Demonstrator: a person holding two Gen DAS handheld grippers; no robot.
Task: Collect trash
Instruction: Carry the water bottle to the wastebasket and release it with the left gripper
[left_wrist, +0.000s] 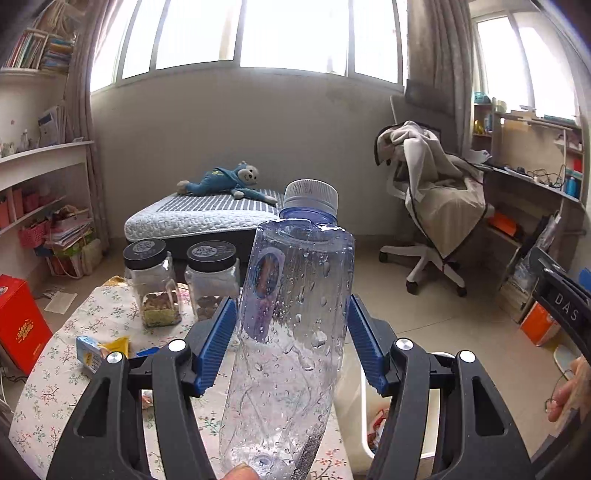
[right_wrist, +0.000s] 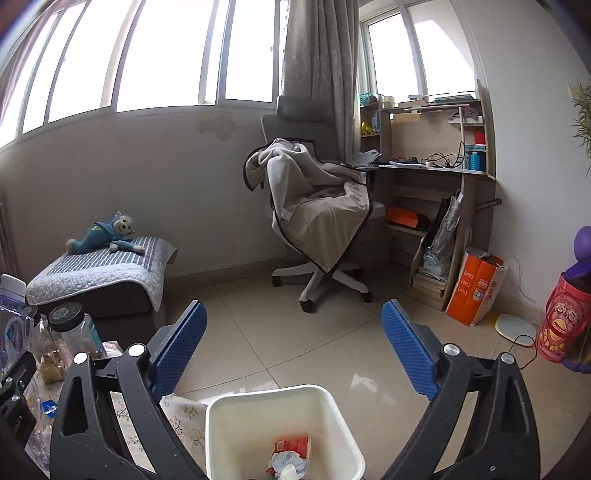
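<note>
The left hand-held gripper (left_wrist: 291, 343) is pinching a clear plastic bottle (left_wrist: 291, 325) between its blue pads (left_wrist: 218, 343); the bottle stands nearly upright, a little tilted, with its white cap (left_wrist: 311, 195) at the top and water drops on the inside wall. The bottle is above the counter (left_wrist: 55, 387), which has a flowered cloth; behind the bottle on the counter stand two jars with black lids (left_wrist: 181, 284), and left of the bottle lie a small blue carton (left_wrist: 88, 354) and a yellow wrapper (left_wrist: 116, 345).

The right hand-held gripper (right_wrist: 295, 350) is spread wide, with nothing between its pads; it is above the white bin (right_wrist: 221, 424), which stands just beside the edge of the counter. In the bin lies crumpled trash (right_wrist: 290, 456), red and white. Beyond the bin, on the floor, stands an office chair with a blanket over it (right_wrist: 314, 206).
</note>
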